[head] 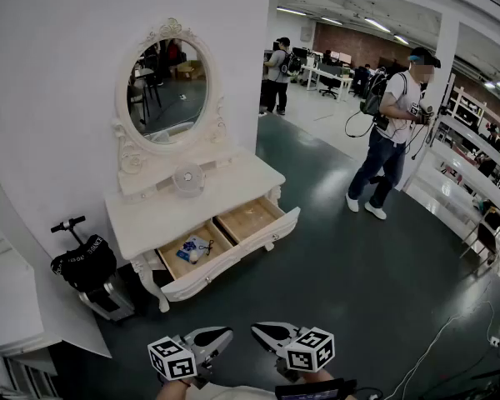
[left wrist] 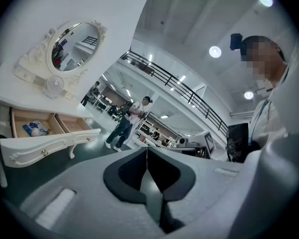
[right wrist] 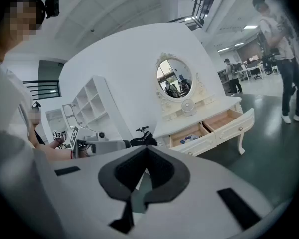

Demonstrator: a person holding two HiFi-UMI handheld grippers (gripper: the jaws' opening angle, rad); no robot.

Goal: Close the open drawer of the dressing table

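1. I'm reading this as the approach step: the drawer (head: 233,255) is hanging open on the dressing table (head: 202,200), well apart from both tools.
2. The left tool (head: 222,335) and right tool (head: 262,332) are sitting closed and empty.
3. Next I'm judging it needs closing in, then a square push on the drawer front.

White dressing table (head: 196,215) standing on a dark glossy floor (head: 358,290), oval mirror (head: 168,86) upright at the back of its top, small round fan (head: 188,179) just before the mirror, black bag (head: 83,265) on the floor beside the table, white cable (head: 450,332) trailing at lower right.
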